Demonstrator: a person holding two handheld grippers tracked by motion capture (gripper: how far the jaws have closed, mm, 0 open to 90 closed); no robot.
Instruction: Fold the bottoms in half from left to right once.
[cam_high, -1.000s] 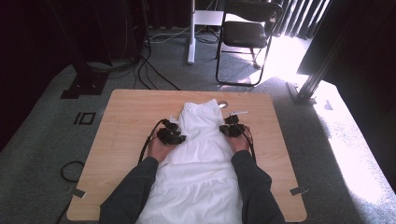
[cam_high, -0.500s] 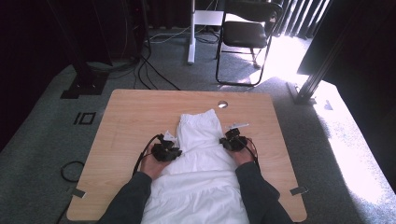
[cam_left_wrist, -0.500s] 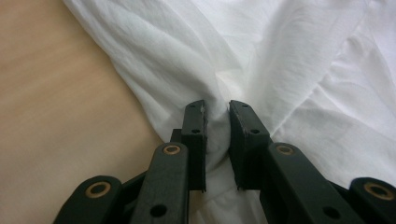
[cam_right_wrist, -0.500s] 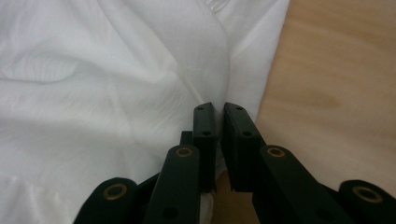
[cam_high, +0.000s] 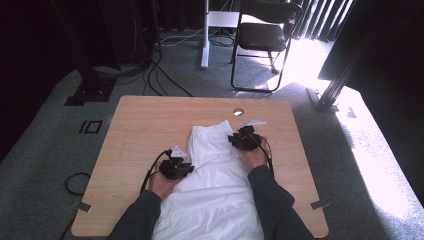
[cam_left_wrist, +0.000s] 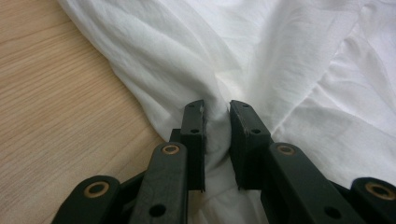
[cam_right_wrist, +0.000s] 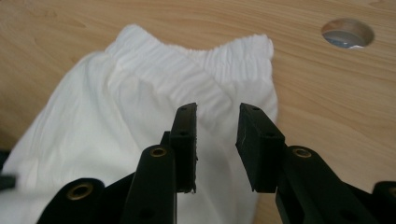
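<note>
Cloth handling looks to me to be at an early stage: one white garment (cam_high: 215, 185) with a gathered elastic waistband (cam_right_wrist: 196, 53) lies down the middle of the desk (cam_high: 140, 125), waistband at the far end, the near part spilling over the near edge between my forearms. It is still crumpled and unfolded, so I judge the straightening or folding is nearly all left to do.

My left hand-held gripper (cam_left_wrist: 217, 126) sits at the garment's left edge, jaws nearly closed with a bunch of white fabric pinched between them. My right hand-held gripper (cam_right_wrist: 217, 135) is at the garment's right side near the waistband, jaws part open over the cloth, gripping nothing that I can make out.

Count: one garment, two hand-held grippers, one round cable hole (cam_high: 238, 111) in the desk, one black chair (cam_high: 265, 35) on the floor beyond.
</note>
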